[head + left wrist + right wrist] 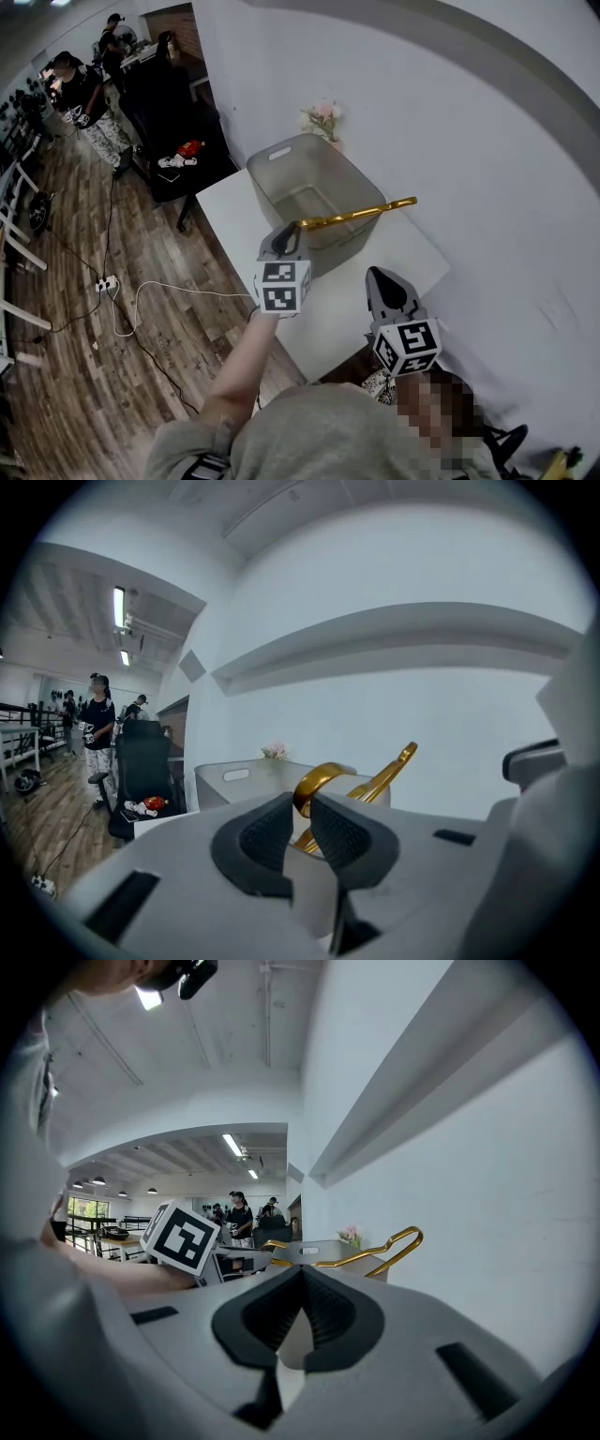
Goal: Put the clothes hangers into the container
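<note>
My left gripper [289, 232] was clamped shut on the hook of 1 gold hanger [361, 216] and held it in the air over the near rim of the grey container [272, 183], not yet inside it. The hanger reached out to the right, roughly level. The container stood on the white bench [230, 216] by the wall, with pink flowers [322, 114] just behind it. My right gripper [378, 275] hung nearer me, its jaws pressed together on nothing.

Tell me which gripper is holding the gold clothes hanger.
The left gripper: its jaws clamp the hook of the gold clothes hanger, near the grey container. The right gripper has its jaws together on nothing.
</note>
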Tool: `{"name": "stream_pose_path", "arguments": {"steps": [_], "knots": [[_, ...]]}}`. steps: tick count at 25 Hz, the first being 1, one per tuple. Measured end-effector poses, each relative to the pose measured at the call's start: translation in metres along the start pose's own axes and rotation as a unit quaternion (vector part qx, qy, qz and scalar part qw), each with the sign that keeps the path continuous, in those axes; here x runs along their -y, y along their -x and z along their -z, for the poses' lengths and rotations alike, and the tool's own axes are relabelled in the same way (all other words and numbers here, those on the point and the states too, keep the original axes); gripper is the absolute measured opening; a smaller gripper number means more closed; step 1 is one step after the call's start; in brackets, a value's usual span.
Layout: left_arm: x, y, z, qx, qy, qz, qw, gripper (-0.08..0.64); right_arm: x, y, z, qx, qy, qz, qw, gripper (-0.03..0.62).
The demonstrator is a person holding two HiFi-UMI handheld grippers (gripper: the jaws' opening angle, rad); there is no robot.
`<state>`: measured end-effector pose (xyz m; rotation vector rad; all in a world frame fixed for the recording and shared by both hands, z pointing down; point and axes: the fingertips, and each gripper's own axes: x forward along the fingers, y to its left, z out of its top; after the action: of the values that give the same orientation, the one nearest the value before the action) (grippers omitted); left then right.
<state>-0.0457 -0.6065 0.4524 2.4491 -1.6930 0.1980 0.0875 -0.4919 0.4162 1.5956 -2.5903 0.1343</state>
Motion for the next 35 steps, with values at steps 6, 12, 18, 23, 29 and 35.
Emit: {"name": "stream_pose_path", "arguments": {"steps": [6,12,18,23,29,35], "knots": [[0.007,0.014,0.018,-0.030,-0.004,0.016,0.9994,0.109,-0.012,0.008,-0.002,0.000,-0.002,0.000,1.000,0.002],[0.015,0.030,0.016,-0.017,-0.001,0.019,0.9997,0.118,-0.020,0.021,-0.003,-0.002,-0.003,0.003,1.000,0.002],[0.025,0.061,0.023,-0.011,0.007,0.025,0.9996,0.118,-0.034,0.041,0.004,-0.001,-0.003,0.010,1.000,0.000],[0.032,0.098,0.026,0.003,0.015,0.029,0.9995,0.079,-0.051,0.063,0.010,-0.001,-0.005,0.018,1.000,0.002],[0.035,0.153,0.035,0.017,0.027,0.024,0.9992,0.028,-0.079,0.096,0.020,-0.001,-0.005,0.025,1.000,0.000],[0.045,0.215,0.043,0.018,0.044,0.040,0.9981,0.020,-0.112,0.133,0.026,-0.004,-0.001,0.027,1.000,0.000]]}}
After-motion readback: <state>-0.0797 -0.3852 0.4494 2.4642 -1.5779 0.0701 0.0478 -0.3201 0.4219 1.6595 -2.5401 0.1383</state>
